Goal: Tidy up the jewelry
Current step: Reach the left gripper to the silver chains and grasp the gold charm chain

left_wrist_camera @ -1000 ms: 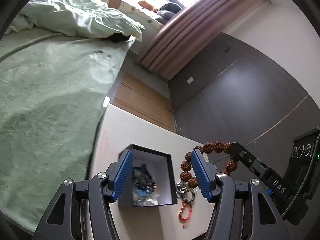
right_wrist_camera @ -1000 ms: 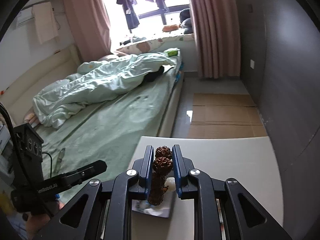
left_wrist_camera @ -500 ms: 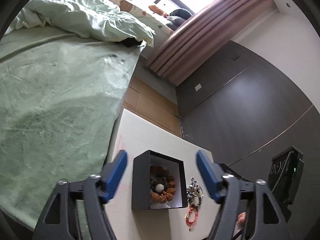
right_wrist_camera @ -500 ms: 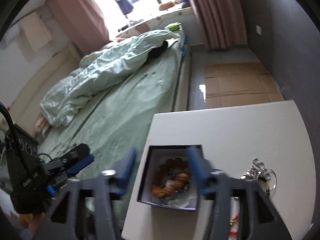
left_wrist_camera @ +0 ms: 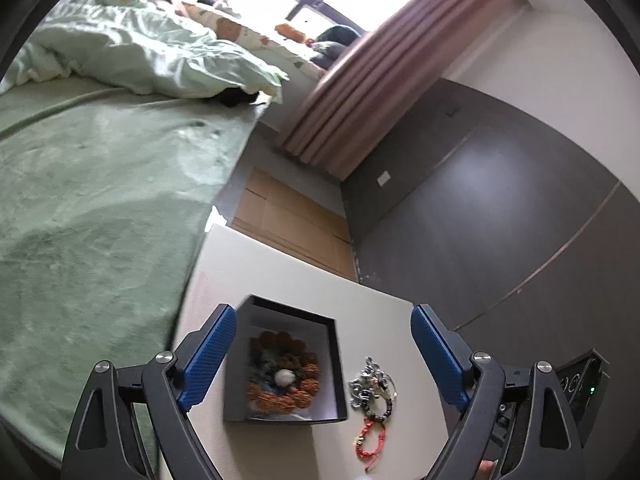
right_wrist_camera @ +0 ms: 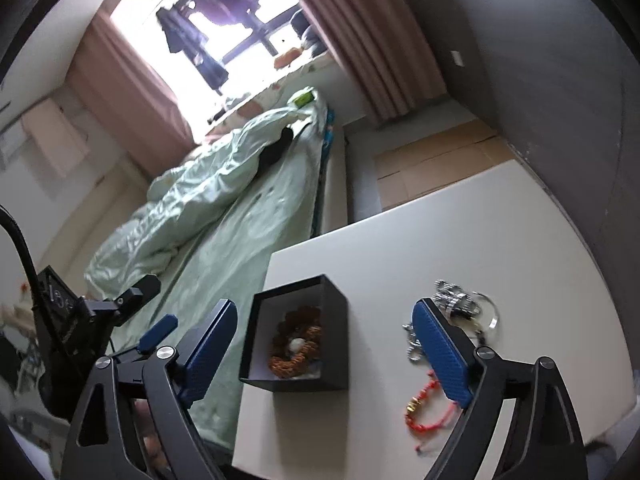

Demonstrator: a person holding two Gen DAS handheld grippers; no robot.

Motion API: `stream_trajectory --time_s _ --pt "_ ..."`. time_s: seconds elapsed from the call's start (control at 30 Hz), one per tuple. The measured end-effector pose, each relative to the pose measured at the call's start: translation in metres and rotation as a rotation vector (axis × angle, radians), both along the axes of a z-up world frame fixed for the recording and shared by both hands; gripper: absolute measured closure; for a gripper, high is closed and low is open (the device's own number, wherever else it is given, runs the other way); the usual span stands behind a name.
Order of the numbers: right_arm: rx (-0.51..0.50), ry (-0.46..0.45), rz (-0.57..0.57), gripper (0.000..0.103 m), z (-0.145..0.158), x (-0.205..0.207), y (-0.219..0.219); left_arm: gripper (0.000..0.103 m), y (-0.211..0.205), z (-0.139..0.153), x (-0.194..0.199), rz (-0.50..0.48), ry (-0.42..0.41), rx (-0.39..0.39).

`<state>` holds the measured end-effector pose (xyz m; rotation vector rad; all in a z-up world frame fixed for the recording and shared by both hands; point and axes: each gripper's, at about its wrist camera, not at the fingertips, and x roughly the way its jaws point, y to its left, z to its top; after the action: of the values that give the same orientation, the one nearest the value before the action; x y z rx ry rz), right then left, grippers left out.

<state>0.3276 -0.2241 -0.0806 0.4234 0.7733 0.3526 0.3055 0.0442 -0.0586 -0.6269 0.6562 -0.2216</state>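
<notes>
A black open box (left_wrist_camera: 240, 364) (right_wrist_camera: 338, 312) stands on the white table (left_wrist_camera: 280, 284) (right_wrist_camera: 440, 248). A brown bead bracelet (left_wrist_camera: 288, 396) (right_wrist_camera: 294, 348) lies coiled inside it over other jewelry. To the right of the box lie a silver chain piece (left_wrist_camera: 366, 380) (right_wrist_camera: 460, 300), a dark bead bracelet (left_wrist_camera: 382, 408) and a red cord bracelet (left_wrist_camera: 370, 440) (right_wrist_camera: 430, 408). My left gripper (left_wrist_camera: 324, 352) is open and empty above the box. My right gripper (right_wrist_camera: 324, 346) is open and empty, above the box and the loose pieces.
A bed with a green sheet (left_wrist_camera: 100, 200) (right_wrist_camera: 248, 240) and a rumpled duvet runs along the table's left edge. A dark wall panel (left_wrist_camera: 500, 220) stands behind the table. The left gripper's body (right_wrist_camera: 80, 312) shows at the left of the right wrist view.
My right gripper has let the brown bead bracelet go into the box and opened wide. My left gripper has also opened wider. Both have drawn back from the box.
</notes>
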Motion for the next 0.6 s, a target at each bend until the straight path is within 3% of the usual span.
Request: stream_trajectory --time_s 0.17,0.33,0.5,0.6 --pt "0.057 0.019 -0.060 0.013 -0.014 -0.009 -0.035 0.014 -0.029 0.003 0.000 -0.023 -0.023 0.075" --pt "0.068 -0.025 -0.145 0.013 -0.014 -0.021 -0.065 0.014 -0.058 0.006 0.000 -0.098 -0.018 0.100" --pt "0.051 -0.053 -0.134 0.013 -0.019 -0.028 -0.084 0.014 -0.083 0.006 -0.002 -0.146 -0.015 0.187" --pt "0.066 -0.013 -0.112 0.013 -0.028 -0.027 -0.093 0.014 -0.096 0.003 -0.001 -0.175 0.012 0.222"
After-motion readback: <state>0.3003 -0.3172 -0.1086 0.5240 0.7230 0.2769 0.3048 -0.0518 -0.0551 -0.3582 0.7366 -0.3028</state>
